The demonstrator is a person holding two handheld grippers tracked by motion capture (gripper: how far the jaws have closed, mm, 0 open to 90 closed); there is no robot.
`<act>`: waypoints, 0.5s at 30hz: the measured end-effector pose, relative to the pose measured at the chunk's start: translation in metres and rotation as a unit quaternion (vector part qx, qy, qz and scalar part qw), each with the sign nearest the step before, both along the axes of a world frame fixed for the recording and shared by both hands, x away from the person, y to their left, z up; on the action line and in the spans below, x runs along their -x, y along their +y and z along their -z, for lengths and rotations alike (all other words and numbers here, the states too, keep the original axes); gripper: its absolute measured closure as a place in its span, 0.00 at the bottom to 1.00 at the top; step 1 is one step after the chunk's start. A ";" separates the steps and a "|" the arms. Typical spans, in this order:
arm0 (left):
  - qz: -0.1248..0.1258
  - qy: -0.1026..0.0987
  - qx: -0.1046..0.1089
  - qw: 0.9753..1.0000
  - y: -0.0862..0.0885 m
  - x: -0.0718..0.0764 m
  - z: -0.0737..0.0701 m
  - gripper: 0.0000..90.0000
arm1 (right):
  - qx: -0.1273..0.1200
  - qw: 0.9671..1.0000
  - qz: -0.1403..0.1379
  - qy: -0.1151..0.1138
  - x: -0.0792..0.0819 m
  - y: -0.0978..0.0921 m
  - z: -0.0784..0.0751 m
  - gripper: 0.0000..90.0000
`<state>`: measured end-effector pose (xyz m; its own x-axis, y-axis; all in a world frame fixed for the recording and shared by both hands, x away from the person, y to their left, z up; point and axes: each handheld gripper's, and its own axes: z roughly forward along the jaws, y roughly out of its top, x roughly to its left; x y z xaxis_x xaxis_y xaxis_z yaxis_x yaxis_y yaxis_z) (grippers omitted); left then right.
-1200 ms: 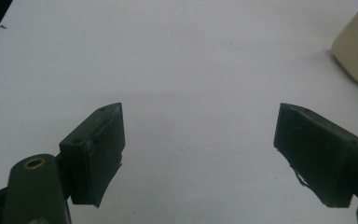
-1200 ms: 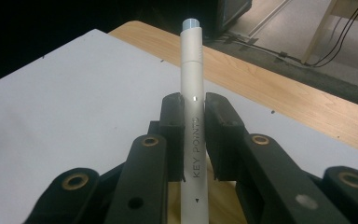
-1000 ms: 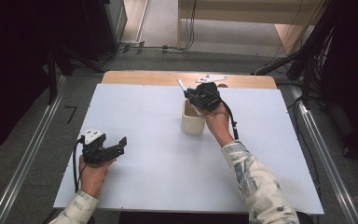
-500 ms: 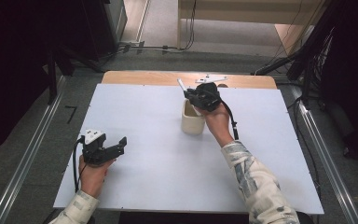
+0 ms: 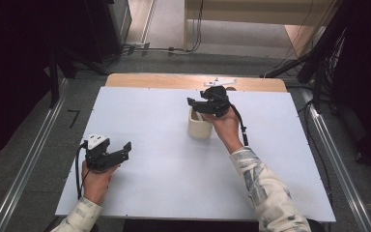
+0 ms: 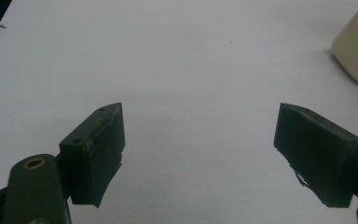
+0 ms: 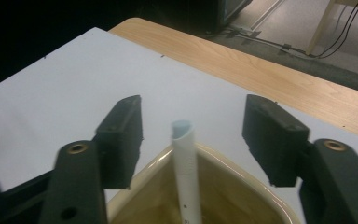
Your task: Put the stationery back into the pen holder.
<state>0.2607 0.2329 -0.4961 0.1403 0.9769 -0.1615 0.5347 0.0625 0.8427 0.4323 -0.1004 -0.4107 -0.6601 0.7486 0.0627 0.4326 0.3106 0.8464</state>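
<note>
A cream cup [image 5: 200, 128] stands on the white board [image 5: 164, 188], right of centre. My right gripper [image 5: 195, 103] hovers over its far rim with the jaws apart. In the right gripper view a white pen-like stick [image 7: 186, 172] stands upright inside the cup [image 7: 233, 196], between the jaws of that gripper [image 7: 193, 109] and touching neither. My left gripper [image 5: 124, 149] rests low near the board's front left, open and holding nothing. In the left gripper view its jaws [image 6: 198, 116] stand wide over bare board, with the cup [image 6: 356, 51] far off at the upper right.
The board lies on a wooden table [image 5: 149, 79] whose far strip shows bare. A small white bracket [image 5: 220, 81] lies on that strip behind the cup. Metal rails [image 5: 29, 164] run along the floor on both sides.
The white stick that jutted up beyond the right gripper has dropped lower into the cup. The left gripper has not moved.
</note>
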 end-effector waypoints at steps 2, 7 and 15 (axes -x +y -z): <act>0.001 0.001 -0.001 1.000 0.000 0.000 0.000 0.19 | 0.002 1.000 -0.001 0.002 0.000 0.000 0.001 0.34; 0.001 0.001 -0.001 1.000 0.000 0.000 0.000 0.19 | 0.008 1.000 -0.003 -0.004 0.001 0.001 0.001 0.27; 0.001 0.001 -0.001 1.000 0.000 0.000 0.000 0.19 | 0.003 1.000 -0.006 0.006 0.002 0.001 0.001 0.18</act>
<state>0.2606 0.2329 -0.4959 0.1422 0.9770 -0.1590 0.5364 0.0589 0.8419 0.4306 -0.0995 -0.4116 -0.6676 0.7416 0.0657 0.4389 0.3207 0.8394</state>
